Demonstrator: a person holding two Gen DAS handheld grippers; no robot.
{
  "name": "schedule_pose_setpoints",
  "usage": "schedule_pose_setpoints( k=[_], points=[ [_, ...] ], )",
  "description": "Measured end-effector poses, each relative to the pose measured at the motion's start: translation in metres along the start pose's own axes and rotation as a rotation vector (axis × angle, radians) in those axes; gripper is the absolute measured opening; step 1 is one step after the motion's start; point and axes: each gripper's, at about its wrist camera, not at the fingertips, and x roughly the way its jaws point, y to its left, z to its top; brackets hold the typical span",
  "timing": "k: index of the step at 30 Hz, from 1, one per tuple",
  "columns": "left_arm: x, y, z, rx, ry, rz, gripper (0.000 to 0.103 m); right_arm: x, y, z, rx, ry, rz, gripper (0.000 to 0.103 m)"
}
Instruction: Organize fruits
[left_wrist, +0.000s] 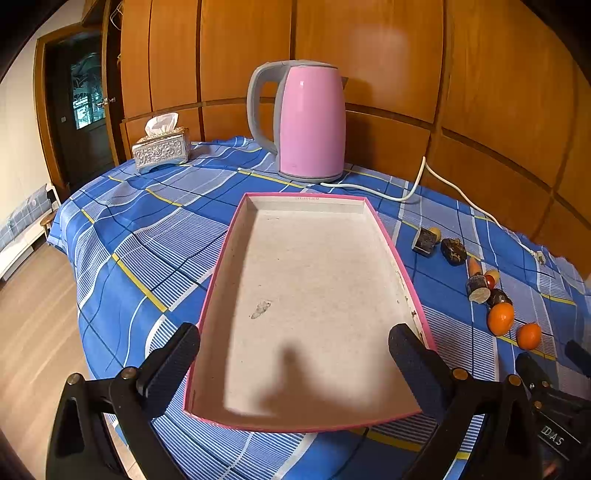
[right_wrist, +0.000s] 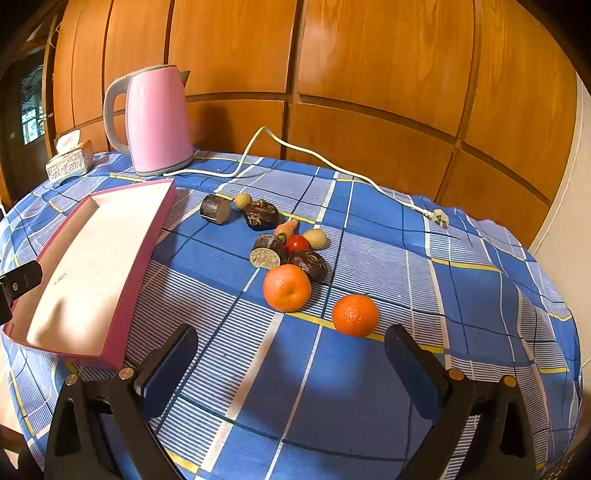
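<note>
Left gripper: black plastic, ribbed pads, brass screws. Right gripper: same build, smooth dark-blue pads.

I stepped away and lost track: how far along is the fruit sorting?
Nothing looks done: the pink tray holds no fruit. Nothing is in hand either; the left gripper is open over the tray's near end, and the right gripper is open, just short of the two oranges. Those, the tomato and the other pieces all remain on the tablecloth.
</note>
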Motion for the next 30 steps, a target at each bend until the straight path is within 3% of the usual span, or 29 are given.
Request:
schedule_pose_setpoints(
  k=[24, 30],
  points=[
    [0.000, -0.002, -0.002, 0.004, 0.008, -0.009, 0.103, -0.001, -0.001, 0.000, 0.007, 0.000, 0.004, 0.102],
    [0.001, -0.003, -0.002, 0.003, 0.019, -0.035, 0.103, 0.003, -0.022, 0.000, 0.066, -0.002, -0.031, 0.102]
  ],
)
